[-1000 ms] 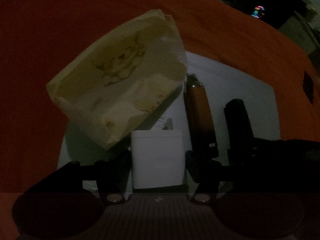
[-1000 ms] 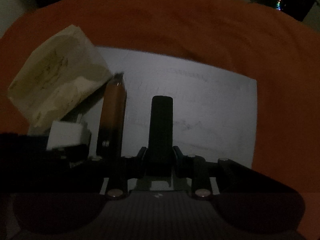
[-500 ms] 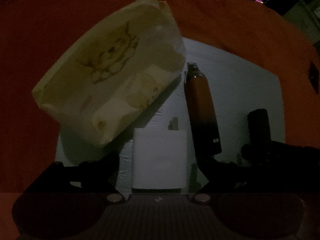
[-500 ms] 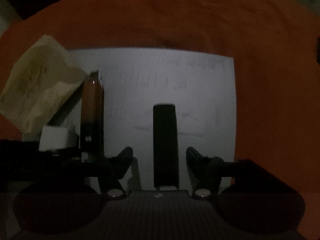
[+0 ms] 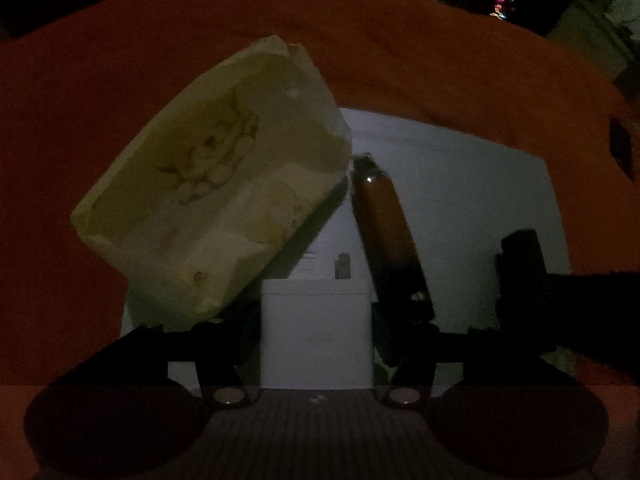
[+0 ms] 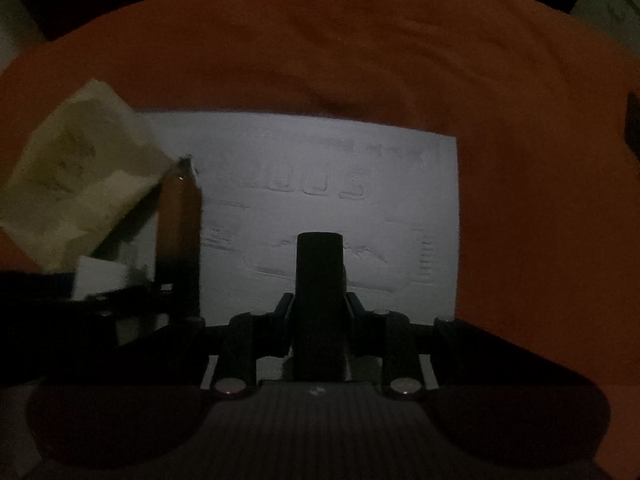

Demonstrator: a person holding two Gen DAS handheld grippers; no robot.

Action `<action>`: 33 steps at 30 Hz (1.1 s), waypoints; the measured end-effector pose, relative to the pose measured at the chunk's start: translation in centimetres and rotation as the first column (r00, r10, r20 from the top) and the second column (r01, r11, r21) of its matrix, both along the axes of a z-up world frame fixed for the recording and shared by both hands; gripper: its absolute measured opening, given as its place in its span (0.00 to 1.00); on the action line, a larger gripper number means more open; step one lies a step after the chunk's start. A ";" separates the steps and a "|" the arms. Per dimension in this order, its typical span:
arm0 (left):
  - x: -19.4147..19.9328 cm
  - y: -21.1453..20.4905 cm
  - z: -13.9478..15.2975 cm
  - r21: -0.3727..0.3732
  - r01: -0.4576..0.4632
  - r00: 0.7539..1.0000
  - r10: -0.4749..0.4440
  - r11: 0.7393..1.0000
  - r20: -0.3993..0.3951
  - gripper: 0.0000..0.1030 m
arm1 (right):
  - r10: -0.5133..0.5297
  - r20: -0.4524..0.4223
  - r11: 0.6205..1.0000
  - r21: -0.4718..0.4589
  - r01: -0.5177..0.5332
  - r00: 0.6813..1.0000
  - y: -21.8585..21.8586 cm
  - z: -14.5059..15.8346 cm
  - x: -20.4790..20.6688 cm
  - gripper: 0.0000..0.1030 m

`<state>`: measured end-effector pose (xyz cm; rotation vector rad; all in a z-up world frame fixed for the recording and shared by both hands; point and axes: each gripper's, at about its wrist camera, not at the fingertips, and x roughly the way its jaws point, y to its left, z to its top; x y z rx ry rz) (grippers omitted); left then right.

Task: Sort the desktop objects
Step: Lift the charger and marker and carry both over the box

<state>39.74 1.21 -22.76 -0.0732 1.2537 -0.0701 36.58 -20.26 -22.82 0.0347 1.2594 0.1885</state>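
The scene is dim. My left gripper [image 5: 316,312] is shut on a white charger block [image 5: 316,332] with metal prongs [image 5: 343,266], over a white sheet [image 5: 460,200]. A yellow tissue pack [image 5: 216,196] lies to its upper left, partly on the sheet. A brown tube [image 5: 388,232] lies just right of the block. My right gripper [image 6: 319,312] is shut on a black bar-shaped object [image 6: 319,280], which also shows in the left wrist view [image 5: 520,264]. The right wrist view shows the tissue pack [image 6: 76,184], brown tube [image 6: 178,232] and charger block [image 6: 100,276] at the left.
An orange cloth [image 6: 360,60] covers the table under the white sheet [image 6: 320,184], which has faint embossed marks. A small dark tag [image 5: 620,144] sits on the cloth at the right. Coloured lights [image 5: 502,4] glow in the dark background.
Half a second ago both grippers stood open around their objects. Now the left fingers have closed on the charger block and the right fingers have closed on the black bar.
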 end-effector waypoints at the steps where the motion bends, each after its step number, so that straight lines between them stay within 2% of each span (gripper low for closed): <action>1: -0.1 0.2 0.4 -0.006 0.010 1.000 -0.010 1.000 0.011 0.50 | 0.002 0.007 1.000 0.004 -0.003 1.000 -0.1 0.4 -0.1 0.27; 4: -0.7 1.0 2.1 -0.014 0.041 0.998 -0.040 0.999 0.054 0.50 | 0.009 0.026 1.000 0.022 -0.009 1.000 -0.7 1.9 -0.8 0.27; 9: -2.6 2.0 4.4 -0.069 0.084 0.993 -0.078 0.994 0.086 0.50 | 0.034 0.062 0.999 0.040 -0.036 0.998 -0.2 3.8 -1.5 0.27; 11: -4.0 1.8 5.3 -0.069 0.111 0.989 -0.104 0.991 0.105 0.50 | 0.092 0.108 0.996 -0.009 -0.092 0.990 0.7 4.8 -2.7 0.27; 13: -4.8 1.0 5.8 -0.053 0.153 0.977 -0.143 0.987 0.157 0.50 | 0.147 0.149 0.989 -0.053 -0.140 0.978 1.7 6.0 -4.0 0.27; 16: -6.5 0.6 6.9 -0.013 0.191 0.958 -0.184 0.981 0.218 0.50 | 0.170 0.191 0.985 -0.043 -0.165 0.967 2.5 8.1 -6.0 0.27; 20: -9.1 2.3 8.8 -0.101 0.181 0.965 -0.157 0.978 0.208 0.50 | 0.228 0.237 0.973 -0.031 -0.227 0.945 3.8 11.0 -9.1 0.27; 21: -9.2 2.1 8.8 -0.112 0.180 0.967 -0.155 0.977 0.202 0.50 | 0.238 0.238 0.971 -0.020 -0.240 0.942 4.1 11.4 -9.9 0.27; 26: -11.9 1.0 8.6 -0.074 0.252 0.951 -0.232 0.965 0.204 0.50 | 0.293 0.214 0.951 0.032 -0.307 0.932 5.3 12.2 -13.9 0.27; 30: -16.5 1.6 8.8 -0.110 0.288 0.948 -0.267 0.951 0.174 0.50 | 0.311 0.129 0.944 0.076 -0.322 0.942 5.6 10.0 -16.6 0.27; 33: -17.8 1.4 7.5 -0.110 0.299 0.948 -0.282 0.948 0.146 0.50 | 0.331 0.062 0.939 0.073 -0.335 0.942 6.0 7.6 -18.3 0.27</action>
